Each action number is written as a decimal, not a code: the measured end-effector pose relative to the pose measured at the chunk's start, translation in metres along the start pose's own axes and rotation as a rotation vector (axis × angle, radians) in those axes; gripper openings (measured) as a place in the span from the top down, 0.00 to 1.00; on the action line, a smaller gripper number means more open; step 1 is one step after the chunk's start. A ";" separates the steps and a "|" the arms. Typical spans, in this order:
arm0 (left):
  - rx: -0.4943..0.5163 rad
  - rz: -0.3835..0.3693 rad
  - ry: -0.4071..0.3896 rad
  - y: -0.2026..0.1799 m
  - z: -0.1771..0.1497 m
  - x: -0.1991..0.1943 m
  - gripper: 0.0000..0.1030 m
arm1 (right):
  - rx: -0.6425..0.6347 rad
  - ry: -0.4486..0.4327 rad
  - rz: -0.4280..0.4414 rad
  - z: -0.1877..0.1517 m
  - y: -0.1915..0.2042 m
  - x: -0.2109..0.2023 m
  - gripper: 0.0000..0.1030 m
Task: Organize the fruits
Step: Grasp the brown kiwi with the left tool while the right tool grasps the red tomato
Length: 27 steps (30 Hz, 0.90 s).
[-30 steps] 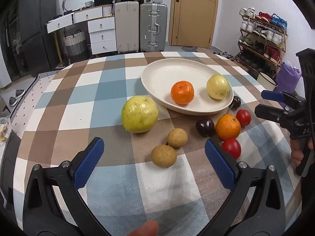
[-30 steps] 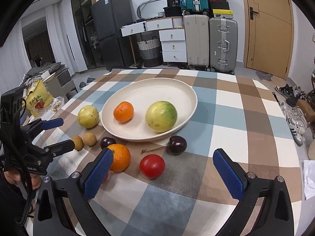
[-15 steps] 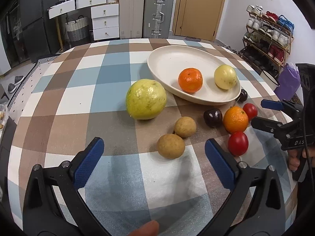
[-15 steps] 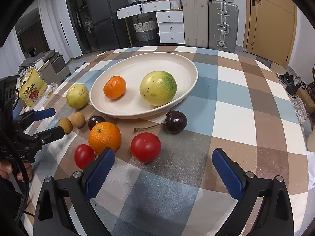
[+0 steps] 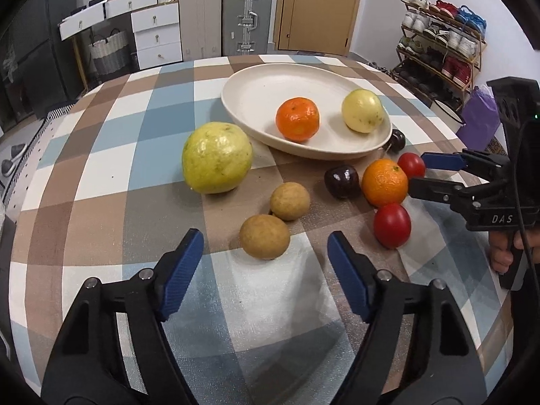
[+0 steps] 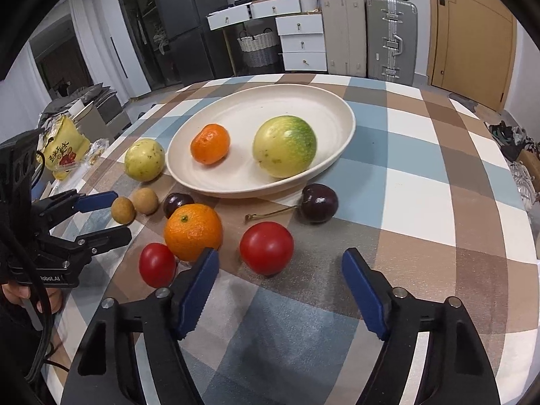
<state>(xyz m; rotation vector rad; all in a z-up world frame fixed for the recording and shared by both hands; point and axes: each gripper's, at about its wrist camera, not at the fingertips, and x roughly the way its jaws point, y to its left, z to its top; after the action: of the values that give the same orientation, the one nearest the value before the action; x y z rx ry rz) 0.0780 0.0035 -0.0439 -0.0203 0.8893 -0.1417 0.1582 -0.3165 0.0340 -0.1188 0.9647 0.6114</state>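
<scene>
A cream oval plate point(image 5: 256, 91) point(image 6: 324, 108) holds a tangerine point(image 5: 297, 119) and a yellow-green fruit point(image 6: 284, 146). On the checked cloth lie a big yellow-green fruit point(image 5: 217, 157), two brown longans point(image 5: 264, 236) point(image 5: 290, 201), an orange point(image 6: 193, 231), two tomatoes point(image 6: 266, 247) point(image 6: 157, 269) and two dark cherries point(image 6: 318, 202) point(image 5: 341, 181). My left gripper point(image 5: 265, 258) is open, just short of the near longan. My right gripper point(image 6: 280, 275) is open, its jaws either side of the larger tomato, apart from it.
The round table's edge point(image 6: 526, 202) curves close on the right. A yellow snack bag point(image 6: 64, 148) lies beyond the table's left side. Suitcases point(image 5: 248, 17), drawers point(image 5: 157, 38) and a shoe rack point(image 5: 442, 44) stand behind.
Both grippers have moved forward and lower toward the fruit. The left has closed in on the near longan, the right on the larger tomato. No fruit has moved.
</scene>
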 end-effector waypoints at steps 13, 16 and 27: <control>-0.022 -0.040 0.001 0.005 -0.001 -0.001 0.74 | -0.033 0.000 0.004 0.000 0.009 0.000 0.53; -0.023 -0.044 -0.006 0.005 -0.001 -0.002 0.74 | -0.036 -0.002 0.005 0.000 0.010 0.000 0.56; -0.029 -0.046 -0.048 0.007 -0.001 -0.009 0.74 | -0.030 -0.012 0.009 0.001 0.008 -0.001 0.68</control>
<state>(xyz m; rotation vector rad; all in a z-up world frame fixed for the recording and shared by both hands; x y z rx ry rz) 0.0720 0.0121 -0.0380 -0.0710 0.8435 -0.1706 0.1542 -0.3101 0.0369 -0.1377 0.9452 0.6344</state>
